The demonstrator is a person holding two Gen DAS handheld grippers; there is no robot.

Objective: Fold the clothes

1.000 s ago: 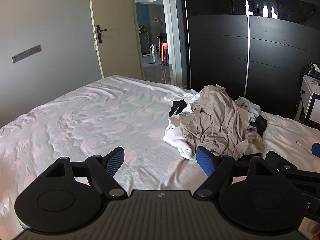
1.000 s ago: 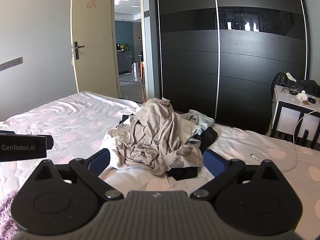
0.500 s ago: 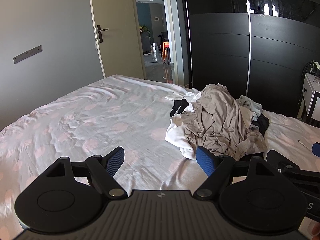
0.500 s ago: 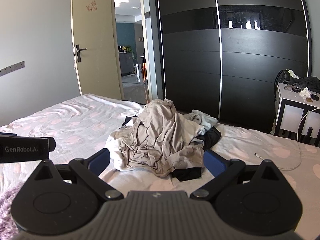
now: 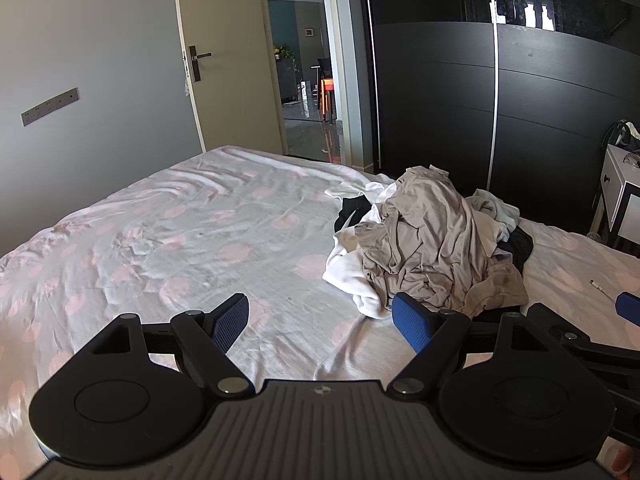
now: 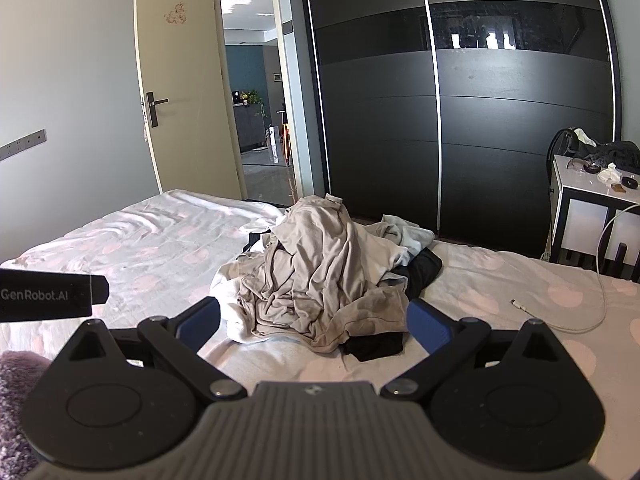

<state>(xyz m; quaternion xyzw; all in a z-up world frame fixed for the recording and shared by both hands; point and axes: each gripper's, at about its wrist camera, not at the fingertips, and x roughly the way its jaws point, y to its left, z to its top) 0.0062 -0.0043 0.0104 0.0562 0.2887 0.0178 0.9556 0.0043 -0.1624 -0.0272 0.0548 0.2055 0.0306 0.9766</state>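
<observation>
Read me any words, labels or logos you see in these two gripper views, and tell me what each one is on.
"GenRobot.AI": white letters on the side of the left gripper's black body, seen at the left edge of the right wrist view.
Small round emblem on each gripper's grey housing: a symbol, no letters to read.
Faint decal on the open door: a picture, no readable words.
Nothing else carries text.

Both views lifted slightly: clothes pile (image 6: 320, 276) sits lower in frame; right hand-held gripper (image 6: 316, 320) edged nearer it.
</observation>
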